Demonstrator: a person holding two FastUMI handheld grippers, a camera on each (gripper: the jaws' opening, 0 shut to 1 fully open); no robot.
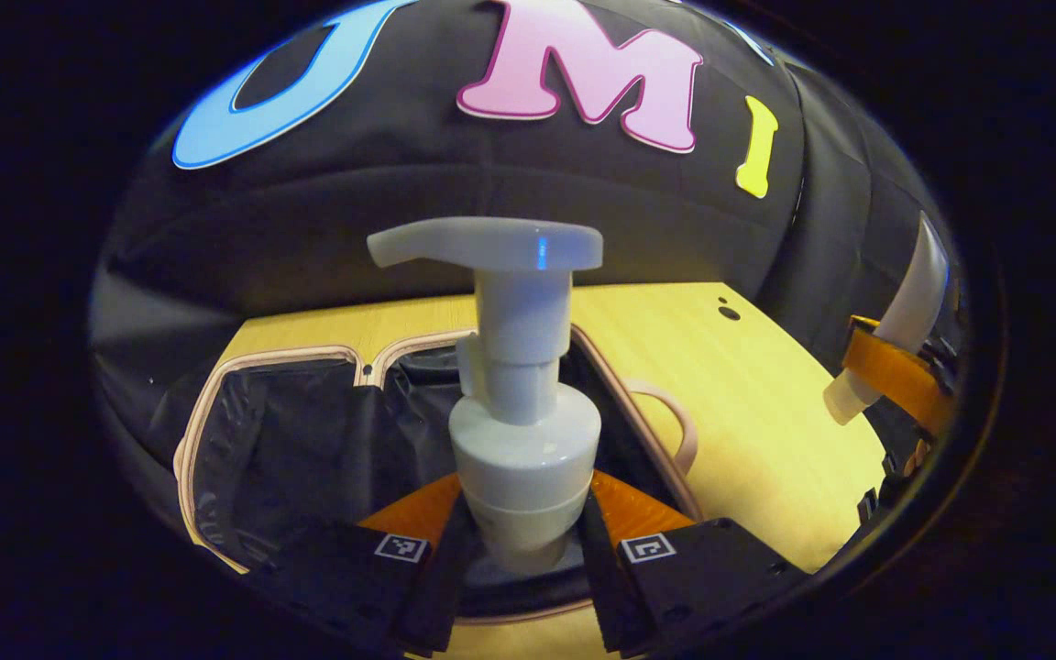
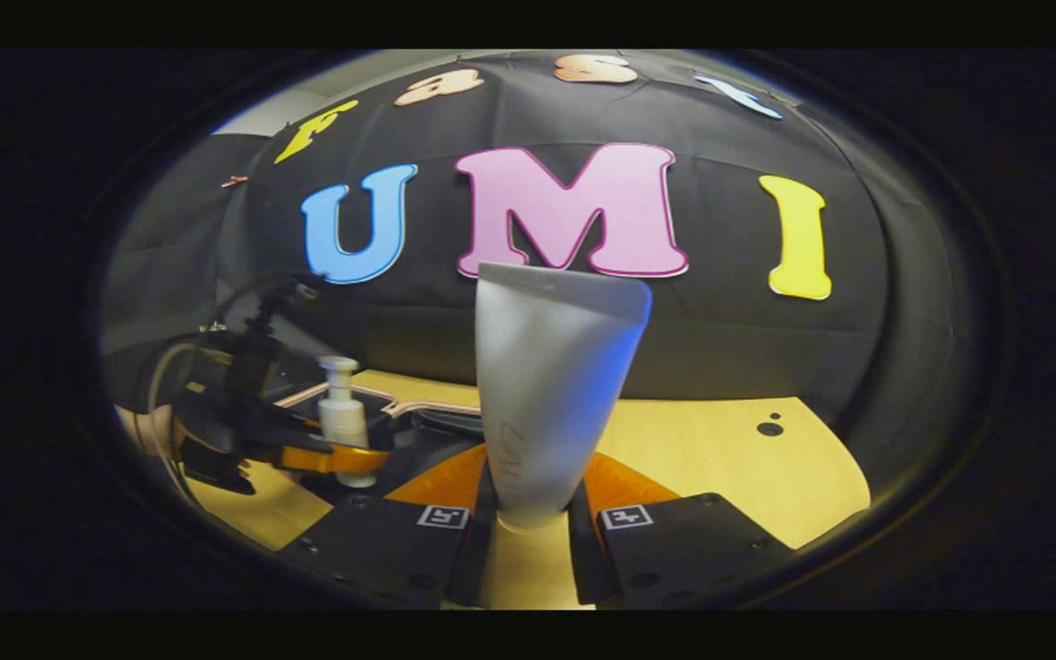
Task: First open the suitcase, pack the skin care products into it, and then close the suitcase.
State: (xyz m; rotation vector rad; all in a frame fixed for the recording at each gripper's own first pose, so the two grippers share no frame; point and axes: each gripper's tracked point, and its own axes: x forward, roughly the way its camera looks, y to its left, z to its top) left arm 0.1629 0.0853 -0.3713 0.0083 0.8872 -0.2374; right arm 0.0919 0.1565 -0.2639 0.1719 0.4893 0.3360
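left gripper [image 1: 521, 550]: its two fingers pinch the pump bottle [image 1: 522, 431] low on the body, one finger on each side; the bottle stands upright between them, with the pump head at the top and the spout turned to the left of this view.
long axis of the pump bottle: vertical, across the line of the fingers, so I judge it must be lowered, or tipped, to go into the case.
what lies beyond the left fingers: the suitcase [image 1: 216, 403] lies open and flat on the wooden table [image 1: 766, 385], directly behind and under the bottle; both halves show a dark lining, and a handle loop sticks out on its right edge.
right gripper [image 2: 528, 527]: its fingers press on the foot of the tube [image 2: 551, 385], which stands upright with the flat sealed end at the top.
what lies beyond the right fingers: bare table, with the suitcase well to the left; there the left gripper and its bottle show just over the case.
which hand is nearer: the left one, by my judgement; it looks almost above the lining, while the right one is apart from the case.
the coming move: probably the bottle goes down into the open half first; the tube must travel left to reach it.
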